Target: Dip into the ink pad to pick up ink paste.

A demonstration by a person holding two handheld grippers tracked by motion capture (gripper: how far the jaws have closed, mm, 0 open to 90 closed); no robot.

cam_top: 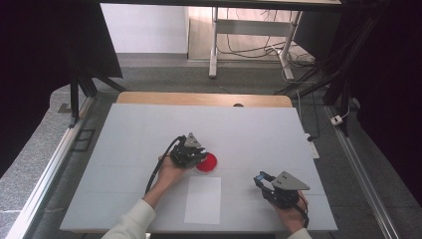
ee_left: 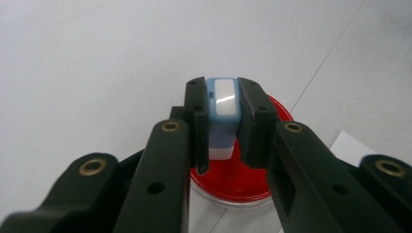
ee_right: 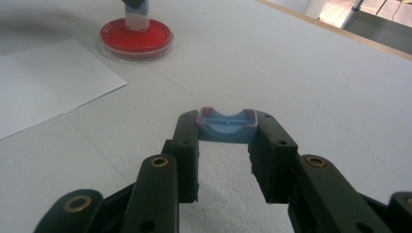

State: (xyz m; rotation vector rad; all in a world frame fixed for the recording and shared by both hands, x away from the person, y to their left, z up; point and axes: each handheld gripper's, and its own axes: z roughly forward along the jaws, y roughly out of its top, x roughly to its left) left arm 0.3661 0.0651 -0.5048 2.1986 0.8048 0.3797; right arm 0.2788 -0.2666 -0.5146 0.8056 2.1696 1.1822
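Left gripper (ee_left: 223,124), fingers clamped on a small blue-and-white stamp block (ee_left: 224,104) held upright directly over the round red ink dish (cam_top: 206,163) on the tabletop (cam_top: 149,134); right gripper (ee_right: 227,145) grips a blue cap (ee_right: 227,126), well apart.

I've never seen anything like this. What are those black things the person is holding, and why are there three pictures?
A person sits at a white table with a hand-held pair of tongs in each hand. One picture comes from a camera above the table; the other two come from small cameras riding on each tool, looking along its black jaws. On the table lie a round red dish and a white sheet of paper. The left tongs are shut on a small blue and white block, held just over the red dish. The right tongs are shut on a blue cap-like piece and rest nearer the person, away from the dish.
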